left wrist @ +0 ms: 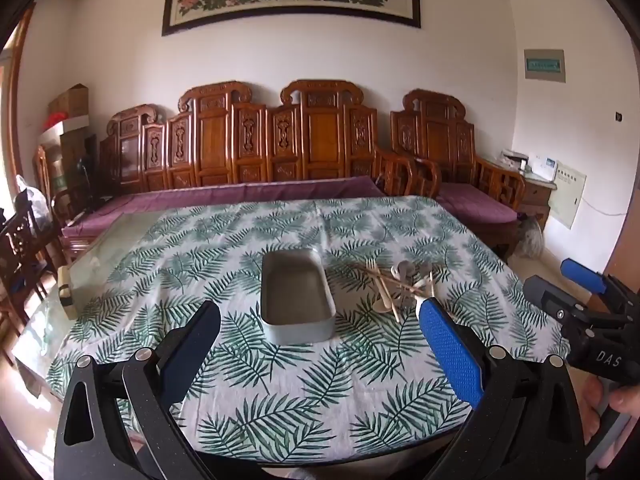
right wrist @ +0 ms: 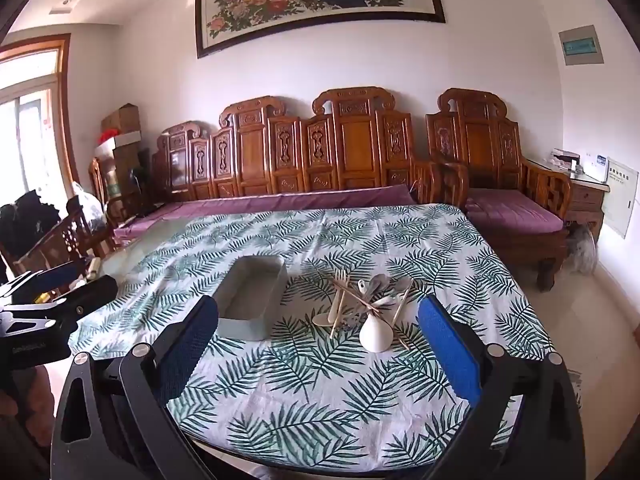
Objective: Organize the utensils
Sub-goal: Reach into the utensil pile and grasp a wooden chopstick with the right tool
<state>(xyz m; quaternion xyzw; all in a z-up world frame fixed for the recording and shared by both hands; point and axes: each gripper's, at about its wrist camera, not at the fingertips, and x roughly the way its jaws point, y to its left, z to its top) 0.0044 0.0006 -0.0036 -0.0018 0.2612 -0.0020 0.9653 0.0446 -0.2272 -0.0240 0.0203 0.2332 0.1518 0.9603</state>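
A grey rectangular tray (left wrist: 267, 312) (right wrist: 240, 326) stands empty in the middle of the leaf-print tablecloth. Right of it lies a loose pile of utensils (left wrist: 402, 286) (right wrist: 368, 304): pale forks, spoons, wooden chopsticks and a white scoop-like piece (right wrist: 374, 334). My left gripper (left wrist: 320, 320) hovers open near the table's front edge, short of the tray, nothing between its fingers. My right gripper (right wrist: 318, 320) is also open and empty, short of the pile. The right gripper (left wrist: 580, 292) appears at the right edge of the left wrist view, and the left gripper (right wrist: 60, 288) at the left edge of the right wrist view.
The table (left wrist: 224, 360) carries a green-leaf cloth; bare glass (left wrist: 104, 248) shows at its far left with a small box (left wrist: 66, 292) on it. Behind stand a carved wooden bench (left wrist: 248, 148) with purple cushions and an armchair (right wrist: 504, 168). Chairs (right wrist: 60, 236) crowd the left.
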